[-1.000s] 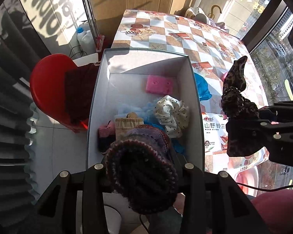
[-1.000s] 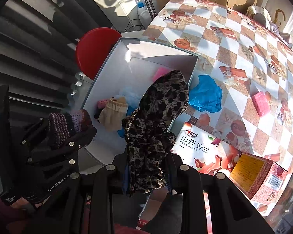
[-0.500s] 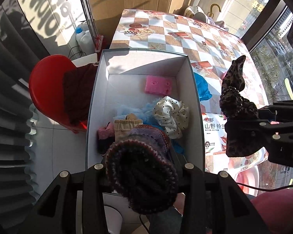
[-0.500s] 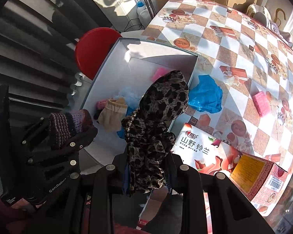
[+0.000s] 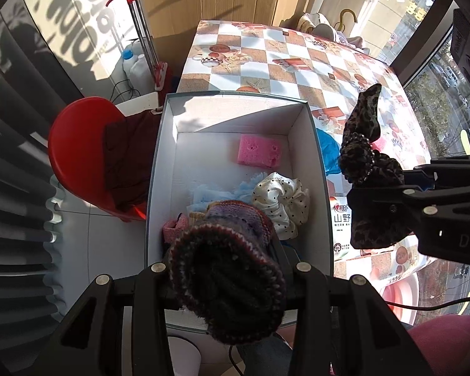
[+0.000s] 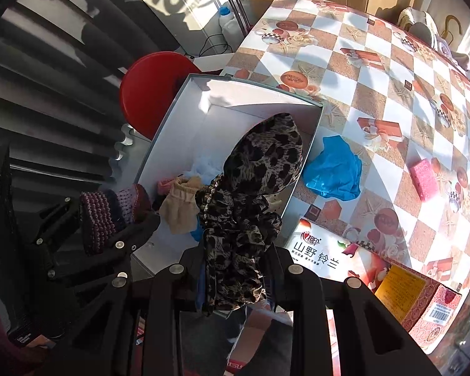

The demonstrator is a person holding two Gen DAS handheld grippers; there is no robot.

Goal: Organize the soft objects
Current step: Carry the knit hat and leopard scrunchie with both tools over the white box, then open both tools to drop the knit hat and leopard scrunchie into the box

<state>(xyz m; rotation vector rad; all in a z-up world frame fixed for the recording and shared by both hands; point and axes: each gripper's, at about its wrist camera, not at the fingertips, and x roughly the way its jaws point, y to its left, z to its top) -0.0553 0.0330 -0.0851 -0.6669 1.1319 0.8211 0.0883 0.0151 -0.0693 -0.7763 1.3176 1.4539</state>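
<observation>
Two tools, both loaded and unmoved since a second ago: left tool (image 5: 227,269) clamped on a knitted sock (image 5: 225,282) above the white box (image 5: 159,163), right tool (image 6: 235,269) clamped on a leopard-print scrunchie (image 6: 253,188) over its right rim. Nothing dropped yet; release into the box judged next.

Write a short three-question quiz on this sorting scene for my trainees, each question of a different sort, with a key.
1. True or false: the left gripper is shut on a knitted item.
2. Which lies on the table outside the white box? A) pink sponge with holes B) polka-dot scrunchie C) blue bag
3. Fill in: the right gripper holds a ____-print fabric piece.

Key: 1 true; 2 C; 3 leopard
</observation>
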